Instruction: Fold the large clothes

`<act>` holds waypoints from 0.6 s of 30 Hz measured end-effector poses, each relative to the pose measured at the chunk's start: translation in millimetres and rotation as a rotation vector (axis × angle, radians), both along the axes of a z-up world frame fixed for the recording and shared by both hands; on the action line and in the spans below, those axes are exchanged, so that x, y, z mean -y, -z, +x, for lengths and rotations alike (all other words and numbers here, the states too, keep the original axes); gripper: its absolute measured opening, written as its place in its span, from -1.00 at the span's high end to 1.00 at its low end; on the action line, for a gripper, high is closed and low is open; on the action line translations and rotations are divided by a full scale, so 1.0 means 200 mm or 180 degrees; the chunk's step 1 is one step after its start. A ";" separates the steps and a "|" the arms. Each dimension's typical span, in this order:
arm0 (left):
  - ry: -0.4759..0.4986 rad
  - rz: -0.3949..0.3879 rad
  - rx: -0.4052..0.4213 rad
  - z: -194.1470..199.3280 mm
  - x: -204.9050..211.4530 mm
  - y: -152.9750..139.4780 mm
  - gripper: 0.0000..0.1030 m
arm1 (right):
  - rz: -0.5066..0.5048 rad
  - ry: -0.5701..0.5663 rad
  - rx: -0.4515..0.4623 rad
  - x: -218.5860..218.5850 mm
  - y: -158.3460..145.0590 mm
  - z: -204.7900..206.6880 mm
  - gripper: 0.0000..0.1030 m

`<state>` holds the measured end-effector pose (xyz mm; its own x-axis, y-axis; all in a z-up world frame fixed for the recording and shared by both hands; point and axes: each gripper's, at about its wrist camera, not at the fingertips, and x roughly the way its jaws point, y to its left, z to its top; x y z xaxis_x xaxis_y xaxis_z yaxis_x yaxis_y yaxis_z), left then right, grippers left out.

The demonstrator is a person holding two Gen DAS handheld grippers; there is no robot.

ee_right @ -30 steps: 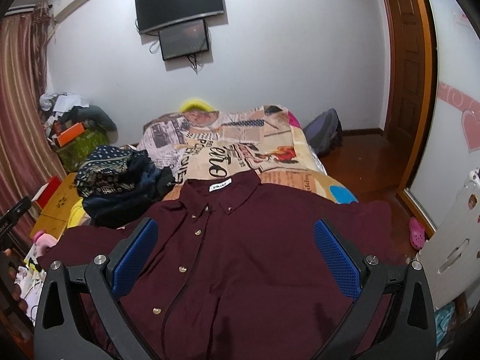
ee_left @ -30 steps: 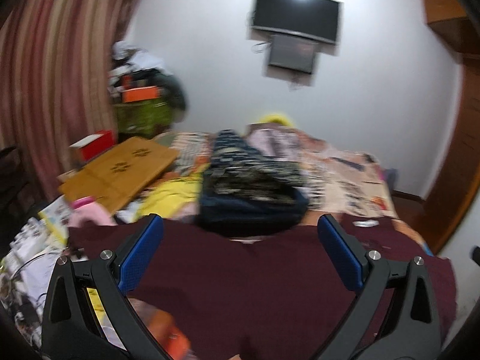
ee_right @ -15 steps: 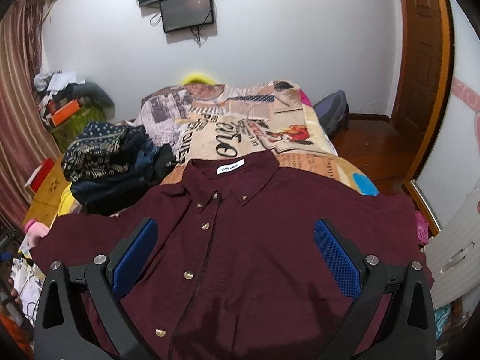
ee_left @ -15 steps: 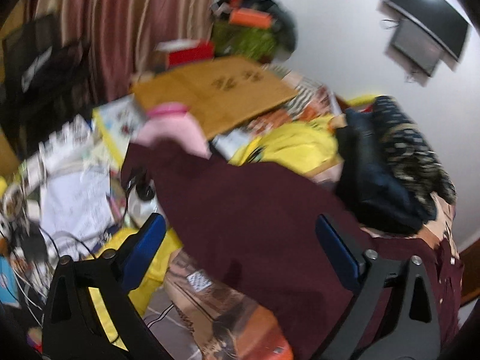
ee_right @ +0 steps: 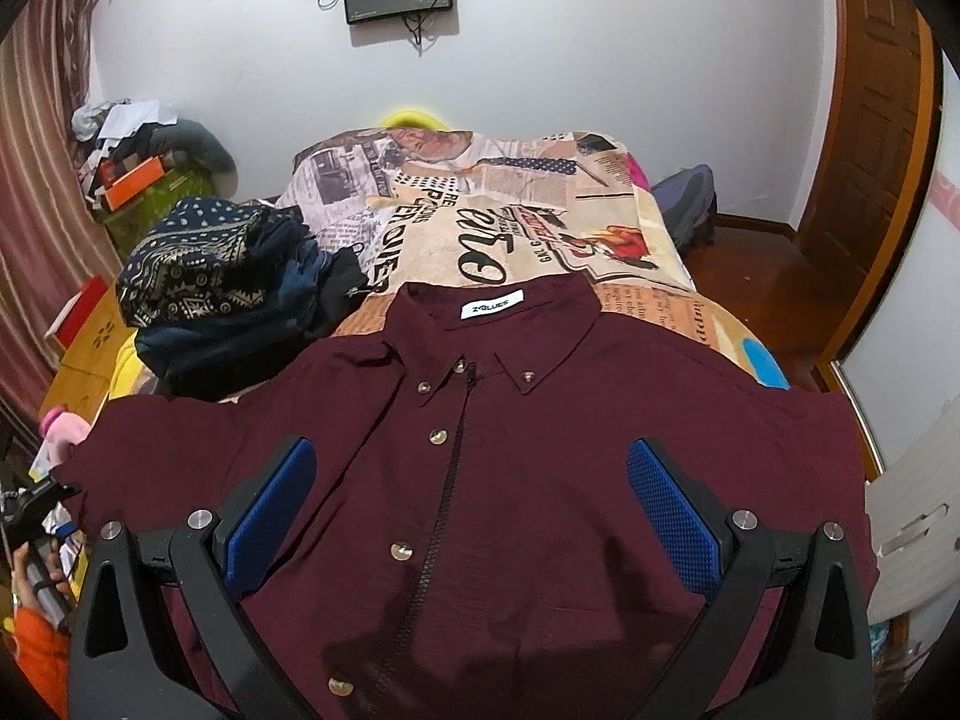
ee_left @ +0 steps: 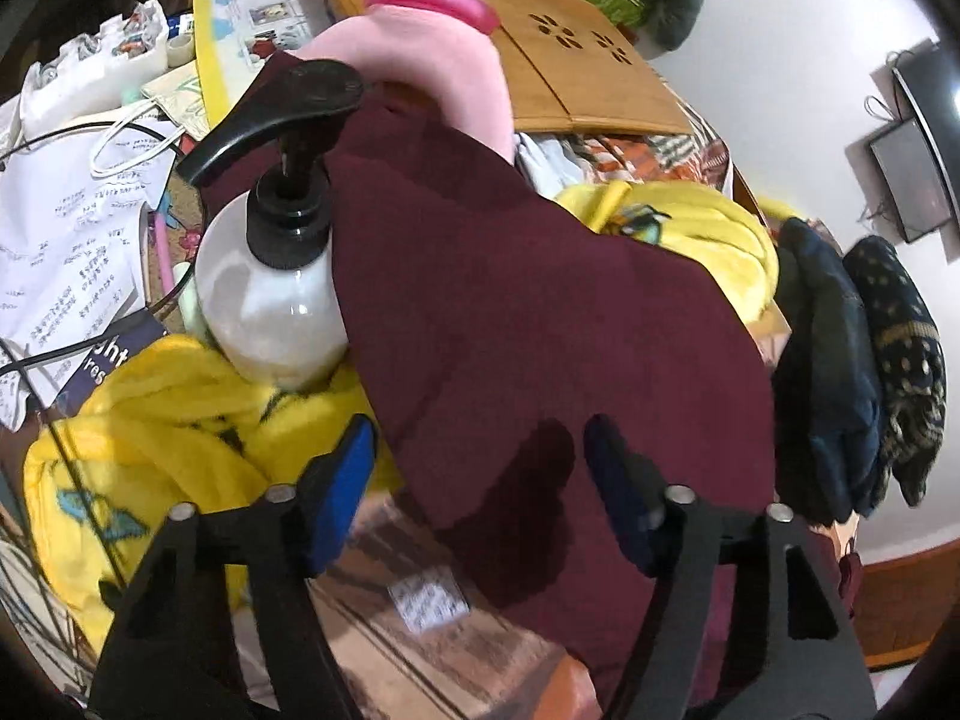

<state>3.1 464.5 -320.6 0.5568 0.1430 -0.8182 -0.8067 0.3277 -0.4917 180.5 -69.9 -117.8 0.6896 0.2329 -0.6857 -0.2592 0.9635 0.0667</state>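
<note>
A maroon button-up shirt [ee_right: 540, 468] lies spread front-up on the bed, collar toward the far wall, both sleeves stretched out sideways. My right gripper [ee_right: 471, 498] hovers open over the shirt's chest, holding nothing. In the left wrist view the shirt's left sleeve [ee_left: 510, 312] hangs off the bed's side over clutter. My left gripper [ee_left: 480, 480] is open with its jaws astride the sleeve's lower edge, the fabric between the blue pads, not pinched.
A white pump bottle [ee_left: 270, 288], a pink bottle [ee_left: 432, 42], a yellow blanket [ee_left: 150, 420], papers and a wooden board [ee_left: 540, 54] crowd the bed's left side. A pile of dark clothes [ee_right: 222, 294] sits left of the collar. The bedspread [ee_right: 510, 222] is newspaper-printed.
My left gripper has swung left and down to the sleeve, and its jaws have narrowed around the fabric. My right gripper has edged forward over the shirt.
</note>
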 end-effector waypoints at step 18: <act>0.0634 0.1665 0.0232 0.32 0.30 -0.77 0.81 | -0.0006 -0.0068 0.0096 -0.01 -0.05 -0.06 -1.00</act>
<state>66.8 403.5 -165.8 0.6671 0.4055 -0.6250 -0.6743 0.6852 -0.2751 168.2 -68.7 -108.2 0.7049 0.2464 -0.6652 -0.2814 0.9579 0.0566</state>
